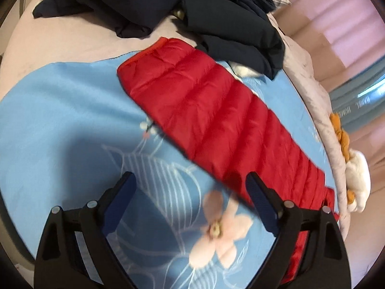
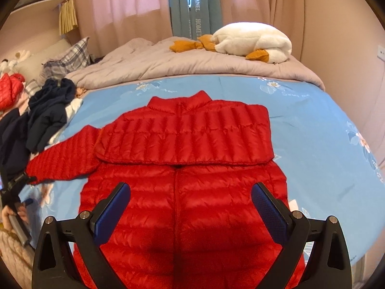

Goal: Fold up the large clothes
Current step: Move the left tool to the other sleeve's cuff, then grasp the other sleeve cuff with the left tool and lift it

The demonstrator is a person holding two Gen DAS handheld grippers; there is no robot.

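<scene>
Bedroom setting: pink curtains [image 2: 134, 2] back a bed covered by a blue floral sheet [image 2: 312, 125], with a grey quilt [image 2: 168, 57] bunched at the far end. On that quilt lies a white plush goose [image 2: 252, 39] with orange feet.

Red puffer jacket [image 2: 182, 187] lies flat on the blue sheet, front up, zip line running down the middle. One sleeve is folded across the chest as a horizontal band below the collar. Other sleeve [image 1: 216, 115] extends out sideways over the sheet toward a heap of dark navy clothes [image 1: 231, 26], its cuff just short of that heap.

Right gripper [image 2: 190, 192] hangs over the lower body of the jacket, jaws wide, nothing between the pads; contact with the fabric cannot be confirmed.

Left gripper [image 1: 191, 180] is above the sheet beside the extended sleeve, jaws standing wide with only bare sheet and a printed pink flower [image 1: 220, 231] between them. Its right finger overlaps the sleeve edge in the left wrist view; no grip on the fabric is evident. That view is blurred.

At the left edge of the right wrist view, a hand [image 2: 14, 214] grasps the handle of the left gripper. Second red quilted garment [image 2: 10, 90] sits beyond the navy heap, near a plaid pillow [image 2: 69, 57]
</scene>
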